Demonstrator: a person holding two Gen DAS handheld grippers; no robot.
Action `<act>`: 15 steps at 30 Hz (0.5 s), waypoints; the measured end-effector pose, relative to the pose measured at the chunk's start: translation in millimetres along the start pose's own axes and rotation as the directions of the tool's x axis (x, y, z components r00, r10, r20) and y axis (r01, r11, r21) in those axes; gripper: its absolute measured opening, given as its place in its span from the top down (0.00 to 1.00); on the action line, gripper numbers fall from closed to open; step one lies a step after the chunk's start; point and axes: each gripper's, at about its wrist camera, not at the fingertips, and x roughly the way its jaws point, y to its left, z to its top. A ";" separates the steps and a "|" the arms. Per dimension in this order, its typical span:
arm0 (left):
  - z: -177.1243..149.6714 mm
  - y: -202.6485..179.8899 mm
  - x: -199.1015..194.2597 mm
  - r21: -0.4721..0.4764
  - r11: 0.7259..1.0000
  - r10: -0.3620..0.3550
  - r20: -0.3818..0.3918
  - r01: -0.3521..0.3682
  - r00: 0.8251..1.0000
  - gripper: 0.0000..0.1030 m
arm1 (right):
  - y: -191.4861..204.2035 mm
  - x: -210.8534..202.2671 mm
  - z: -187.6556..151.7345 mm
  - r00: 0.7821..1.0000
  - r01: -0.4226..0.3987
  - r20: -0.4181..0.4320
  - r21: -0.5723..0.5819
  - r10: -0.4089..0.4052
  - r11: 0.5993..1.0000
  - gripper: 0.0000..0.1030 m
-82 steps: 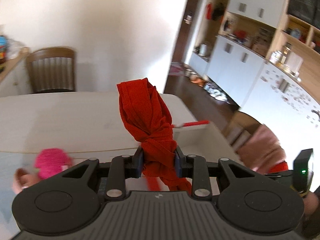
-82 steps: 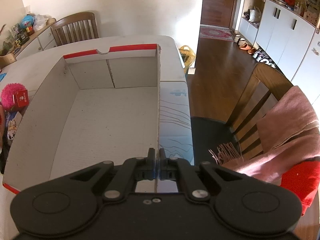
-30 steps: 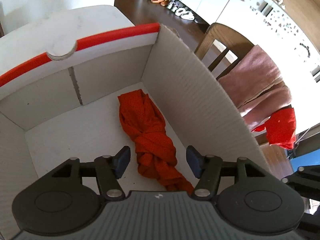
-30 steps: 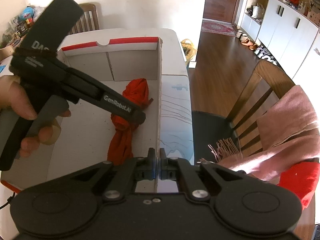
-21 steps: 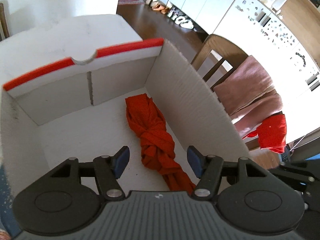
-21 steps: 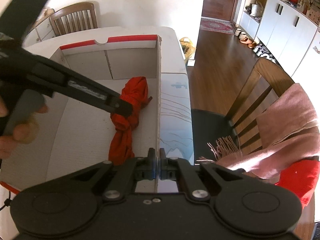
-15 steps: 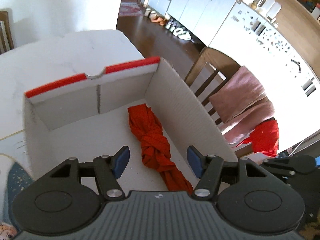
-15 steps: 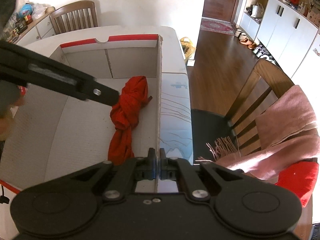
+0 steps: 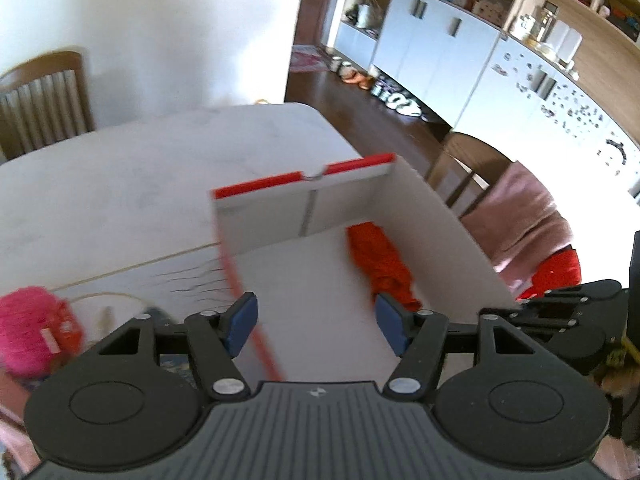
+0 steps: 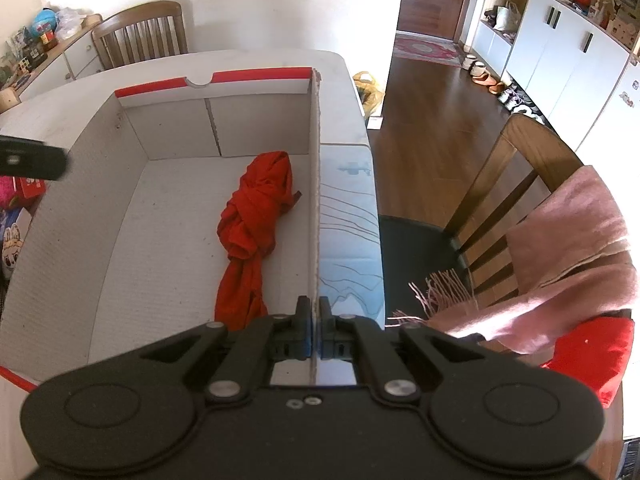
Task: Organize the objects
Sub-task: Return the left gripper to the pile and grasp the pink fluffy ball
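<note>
A knotted red cloth (image 10: pixel 256 216) lies on the floor of the white cardboard box (image 10: pixel 168 128), near its right wall; it also shows in the left wrist view (image 9: pixel 380 264). My left gripper (image 9: pixel 316 320) is open and empty, raised above the box's left wall (image 9: pixel 240 280). My right gripper (image 10: pixel 314 328) is shut on the box's right wall (image 10: pixel 314 200) near its front end. A pink fluffy ball (image 9: pixel 28 320) lies on the table left of the box.
The box stands on a white table (image 9: pixel 120 184). A wooden chair (image 10: pixel 520 184) with a pink scarf (image 10: pixel 568 248) and a red cloth (image 10: pixel 592 356) stands right of the table. Another chair (image 10: pixel 140 32) is at the far side. Toys (image 10: pixel 12 240) lie left of the box.
My left gripper let go of the red cloth inside the box, then rose and drew back to the left, out over the box's left wall. My right gripper has not moved.
</note>
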 end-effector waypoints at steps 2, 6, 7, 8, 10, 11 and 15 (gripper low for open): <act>-4.0 11.5 -9.3 -0.006 1.000 0.028 0.014 -0.028 1.000 0.32 | -0.1 -0.1 0.3 1.000 0.002 -0.001 0.003 -0.002 1.000 0.98; -12.8 34.0 -23.0 -0.026 0.995 0.092 0.028 -0.091 0.995 0.28 | 1.3 -0.4 0.5 1.000 0.009 -0.002 0.000 -0.009 1.000 0.98; -15.3 40.3 -26.3 -0.033 0.994 0.108 0.031 -0.107 0.994 0.28 | 1.5 -0.4 0.6 1.000 0.010 -0.003 0.001 -0.010 1.000 0.98; -17.4 46.1 -28.9 -0.041 0.992 0.122 0.034 -0.120 0.992 0.26 | 1.7 -0.4 0.9 1.000 0.011 -0.004 0.001 -0.011 1.000 0.98; -20.7 58.9 -33.6 -0.060 0.989 0.141 0.038 -0.138 0.989 0.22 | 2.5 -0.5 1.2 1.000 0.016 -0.006 -0.002 -0.016 1.000 0.97; -22.2 64.7 -35.2 -0.067 0.987 0.150 0.040 -0.147 0.988 0.20 | 2.9 -0.5 1.3 1.000 0.019 -0.007 -0.002 -0.019 1.000 0.97; -25.9 86.7 -38.6 -0.084 0.979 0.188 0.037 -0.185 0.981 0.18 | 5.0 -0.3 1.7 0.999 0.031 -0.009 -0.004 -0.031 0.999 0.97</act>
